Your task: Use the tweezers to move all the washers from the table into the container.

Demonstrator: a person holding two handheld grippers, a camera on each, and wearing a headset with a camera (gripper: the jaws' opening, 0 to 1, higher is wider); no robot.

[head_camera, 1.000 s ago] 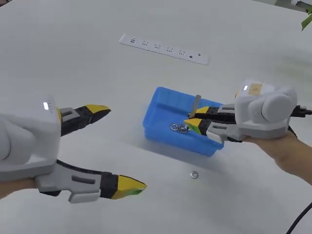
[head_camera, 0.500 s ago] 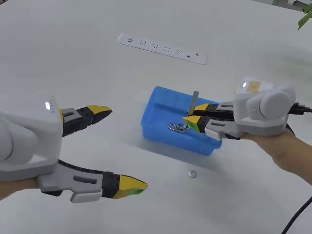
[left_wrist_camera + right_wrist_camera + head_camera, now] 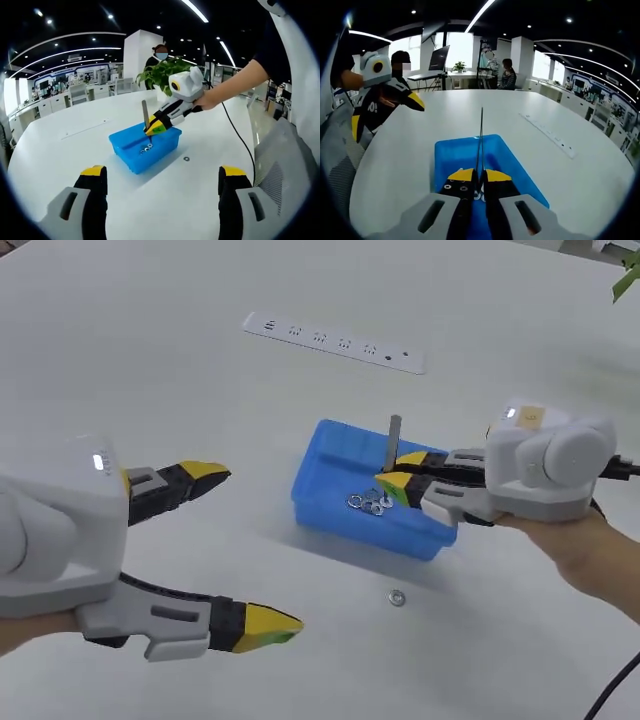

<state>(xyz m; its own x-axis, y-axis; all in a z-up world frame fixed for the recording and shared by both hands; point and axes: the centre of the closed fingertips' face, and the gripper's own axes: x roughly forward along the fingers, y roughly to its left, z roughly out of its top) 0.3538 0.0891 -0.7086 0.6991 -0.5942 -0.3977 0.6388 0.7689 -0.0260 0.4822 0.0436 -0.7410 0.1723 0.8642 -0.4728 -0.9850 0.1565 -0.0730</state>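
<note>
**While one washer (image 3: pixel 397 596) lay loose**

Other washers (image 3: pixel 368 503) sat in the blue container (image 3: pixel 345 525); the stray rested on the white table (image 3: pixel 150 390) beside it. The right gripper (image 3: pixel 395 488) clenched upright tweezers (image 3: pixel 394 440) above; the left gripper (image 3: pixel 262 547) gaped. Ceiling lights (image 3: pixel 195 10) streaked the room overhead.

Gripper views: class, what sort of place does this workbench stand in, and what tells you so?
Probably an open-plan office or showroom. The signs are a big white table with rows of desks behind it, curved ceiling lights, a potted plant and people sitting further back.
</note>
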